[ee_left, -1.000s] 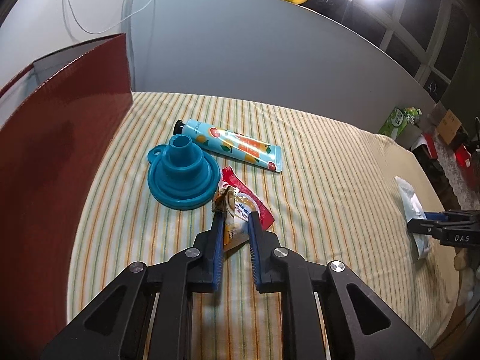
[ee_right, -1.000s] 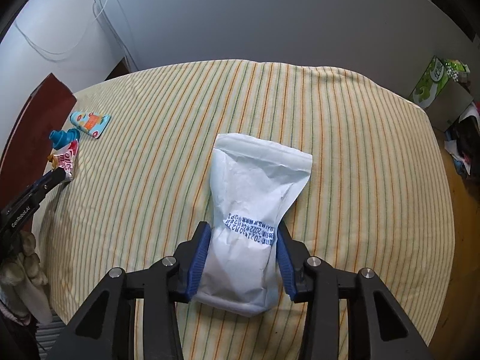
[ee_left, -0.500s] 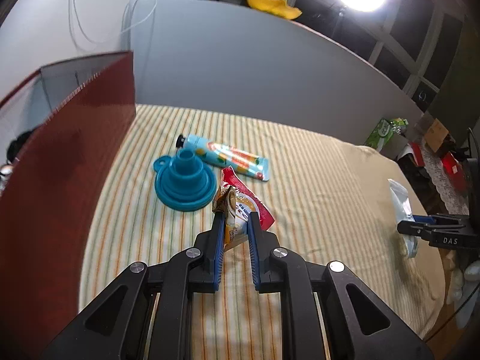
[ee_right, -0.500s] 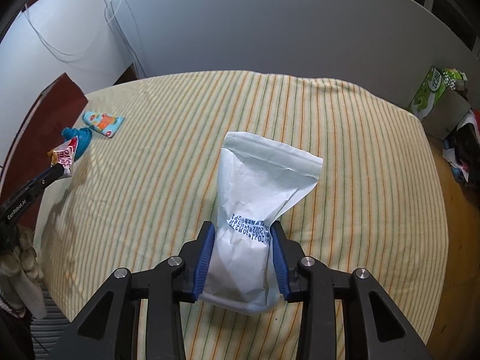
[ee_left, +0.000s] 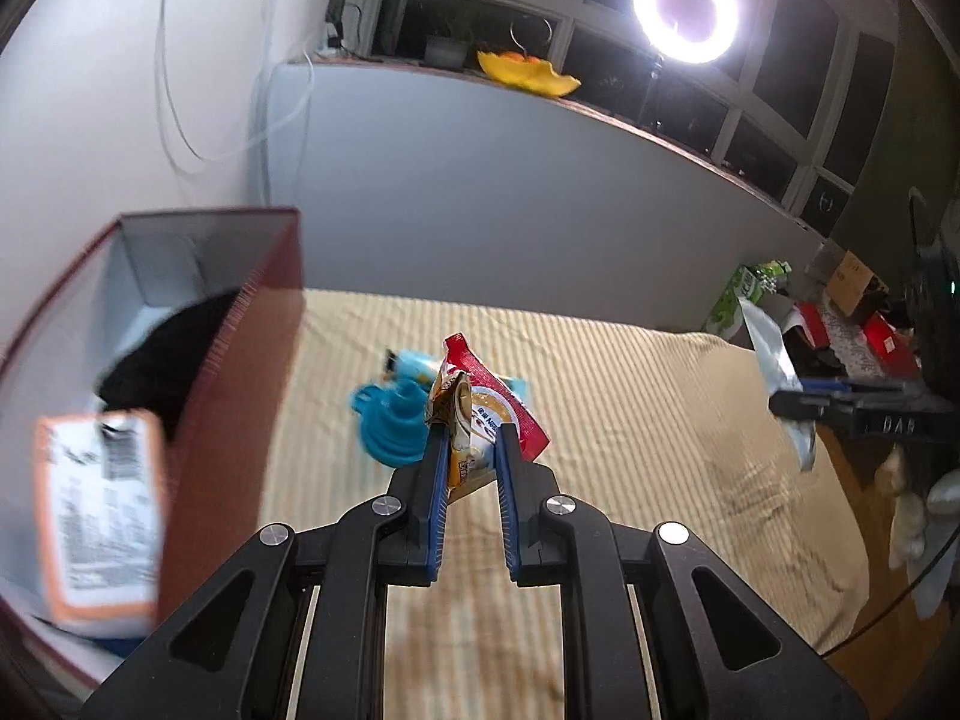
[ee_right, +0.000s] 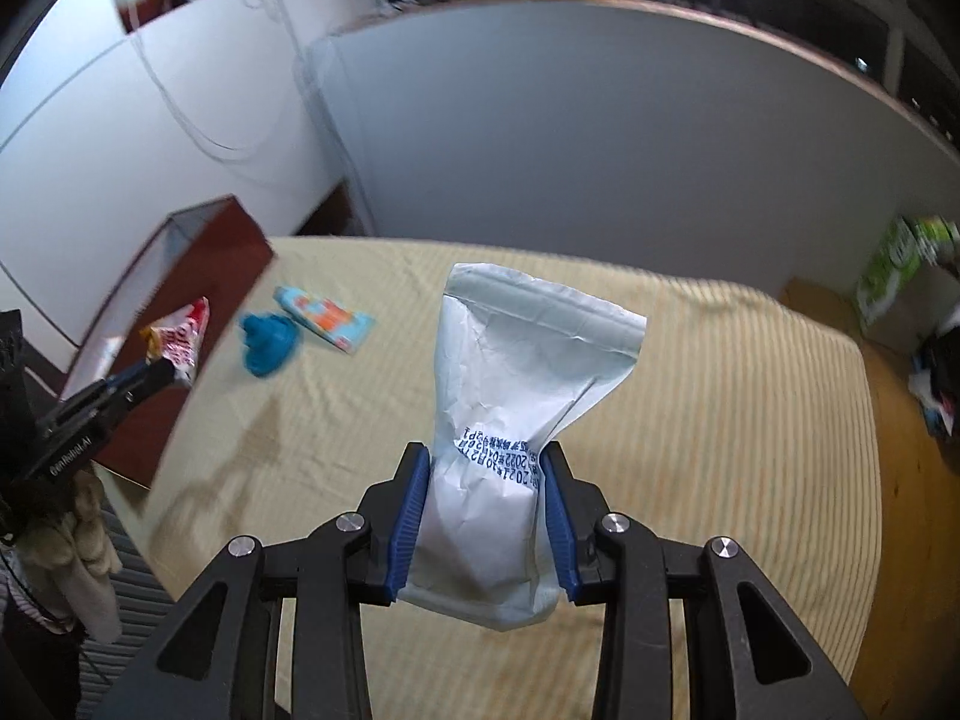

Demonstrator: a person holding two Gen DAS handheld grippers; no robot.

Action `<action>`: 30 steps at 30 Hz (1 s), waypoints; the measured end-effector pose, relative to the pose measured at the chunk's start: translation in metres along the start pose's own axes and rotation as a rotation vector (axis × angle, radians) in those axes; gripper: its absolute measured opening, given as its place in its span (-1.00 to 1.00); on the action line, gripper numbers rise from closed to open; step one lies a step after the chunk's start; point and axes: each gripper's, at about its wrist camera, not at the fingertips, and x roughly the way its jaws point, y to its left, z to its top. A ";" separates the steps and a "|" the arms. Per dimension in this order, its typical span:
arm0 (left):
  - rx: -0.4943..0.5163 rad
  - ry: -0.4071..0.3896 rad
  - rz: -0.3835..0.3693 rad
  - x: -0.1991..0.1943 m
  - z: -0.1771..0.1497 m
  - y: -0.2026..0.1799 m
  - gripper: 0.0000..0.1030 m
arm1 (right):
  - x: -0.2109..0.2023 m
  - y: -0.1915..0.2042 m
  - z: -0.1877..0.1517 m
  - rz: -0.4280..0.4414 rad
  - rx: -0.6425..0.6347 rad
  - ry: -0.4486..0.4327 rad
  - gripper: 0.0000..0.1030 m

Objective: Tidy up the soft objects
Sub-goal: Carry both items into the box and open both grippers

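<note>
I am holding my left gripper (ee_left: 470,441) pinched tight on a small crinkled snack sachet, red, white and brown (ee_left: 474,414); its lower end is sitting between my 2 blue pads while the rest is sticking out past the fingertips, clear above the yellow striped cloth covering the table (ee_left: 630,420). I am clamping my right gripper (ee_right: 485,468) on a pale, creased white paper pouch with blue printed text (ee_right: 510,420), squeezing it at its waist so it is bulging above and below the pads, also off the cloth. A teal collapsible silicone funnel (ee_left: 387,426) is lying on the cloth just beyond the sachet, with a light blue tube printed with orange fruit (ee_right: 324,319) beside it. A dark red open box with a white interior (ee_left: 240,360) is standing to my left, holding something black and an orange-edged packet (ee_left: 99,516).
</note>
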 end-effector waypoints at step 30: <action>-0.018 -0.088 0.340 -0.087 0.009 0.153 -0.74 | 0.108 0.293 0.138 0.338 -0.371 0.072 -0.35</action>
